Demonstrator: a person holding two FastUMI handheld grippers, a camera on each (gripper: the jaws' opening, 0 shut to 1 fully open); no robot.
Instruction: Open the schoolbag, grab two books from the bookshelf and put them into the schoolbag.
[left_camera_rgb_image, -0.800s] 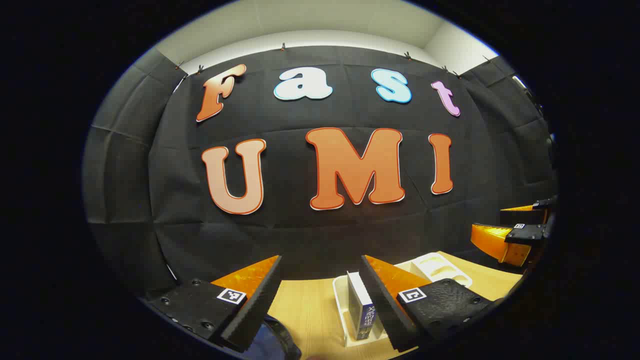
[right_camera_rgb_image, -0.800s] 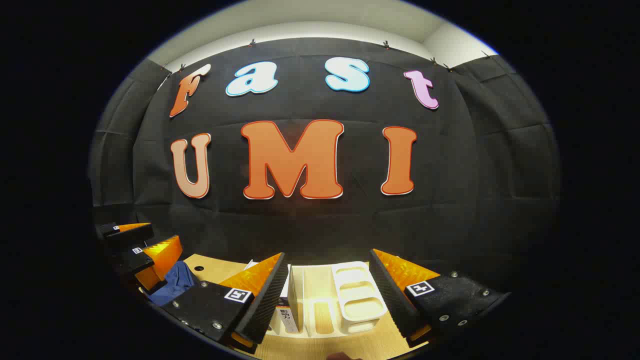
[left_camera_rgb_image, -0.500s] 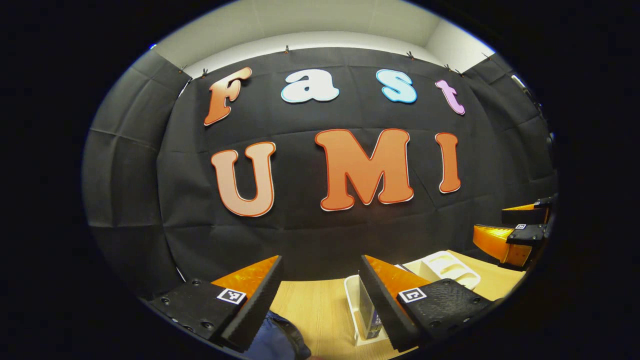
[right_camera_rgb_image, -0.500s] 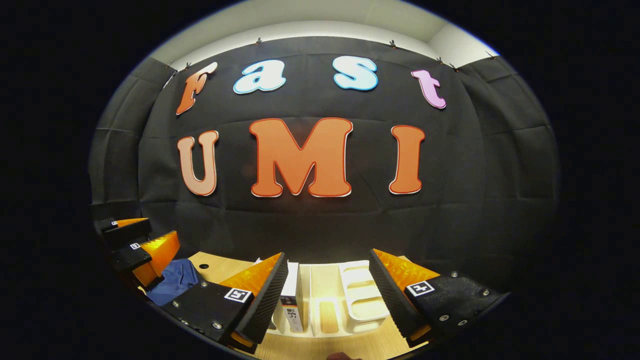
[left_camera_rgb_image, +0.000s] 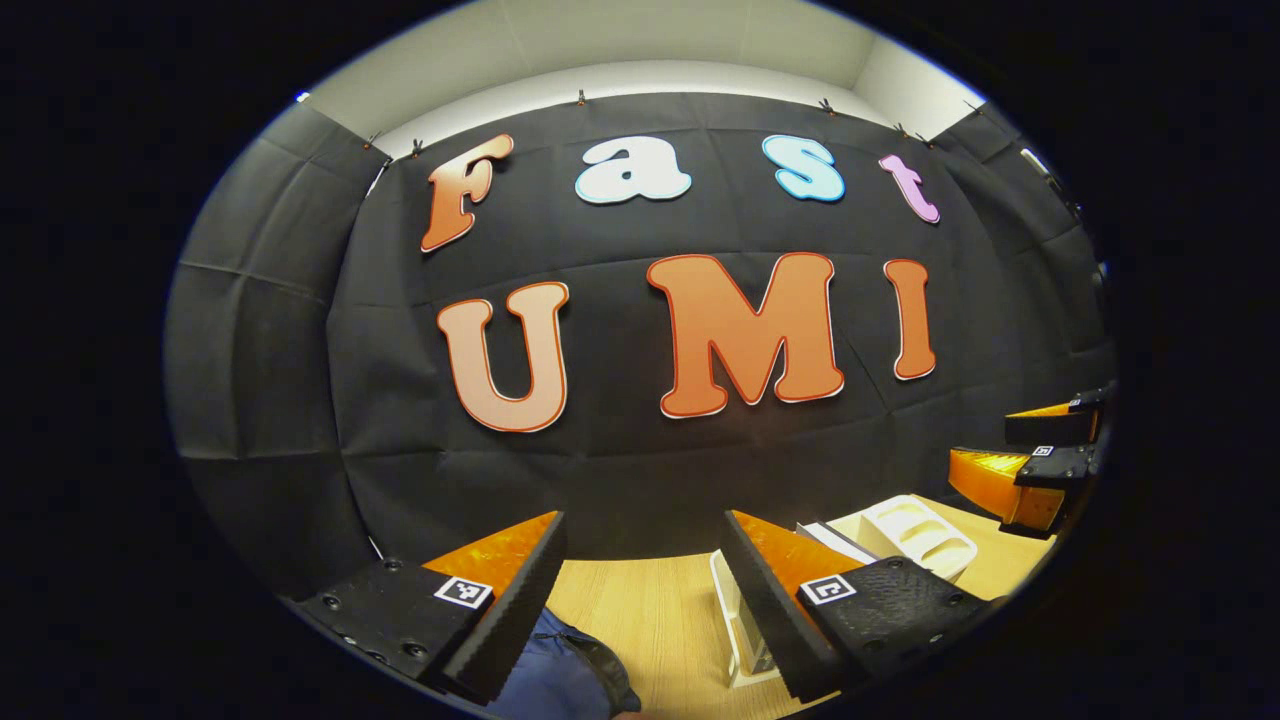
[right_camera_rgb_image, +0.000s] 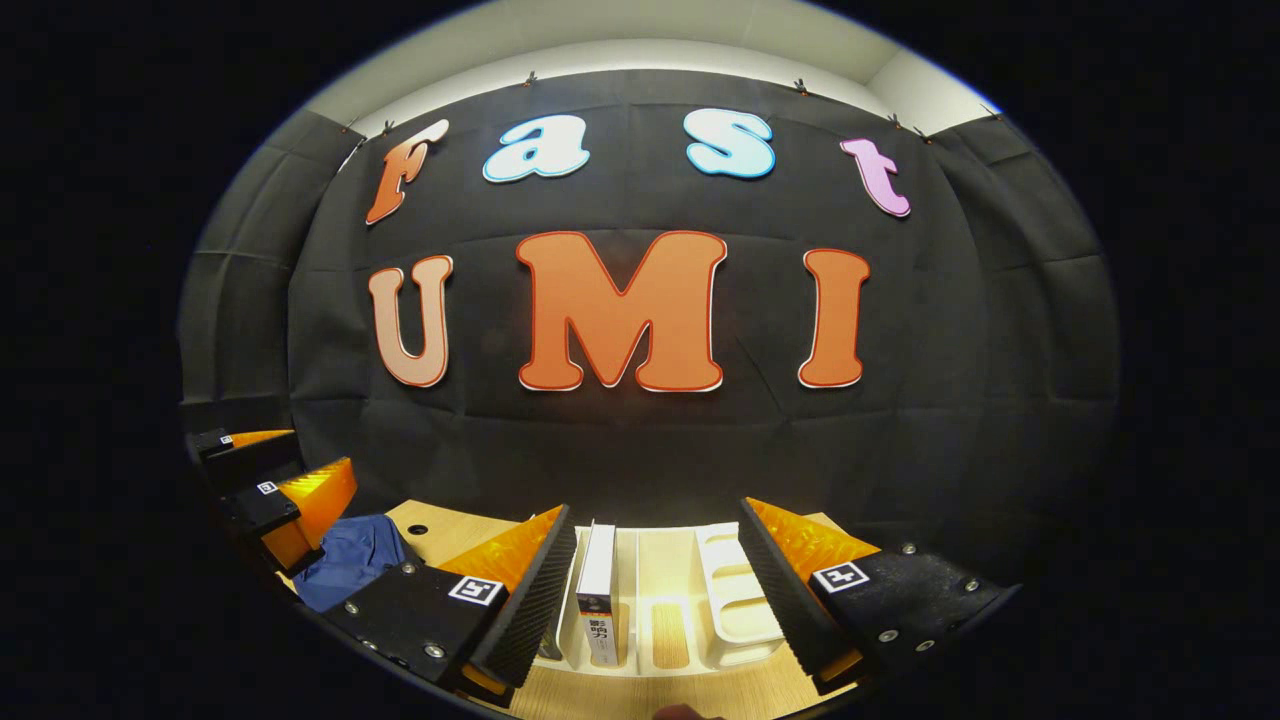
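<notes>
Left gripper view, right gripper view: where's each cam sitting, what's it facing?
Left gripper view: rides the left gripper, faces the booth wall over the schoolbag; own fingers apart; right gripper far right.
Right gripper view: rides the right gripper, faces the bookshelf and a book; left gripper far left.
Shared: table, bookshelf, schoolbag.

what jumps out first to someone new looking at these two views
In the right gripper view, a white slotted plastic bookshelf on the pale wooden table sits between the open right gripper, a white-spined book upright in it. A crumpled dark blue fabric schoolbag lies left, beside the open left gripper.
</notes>
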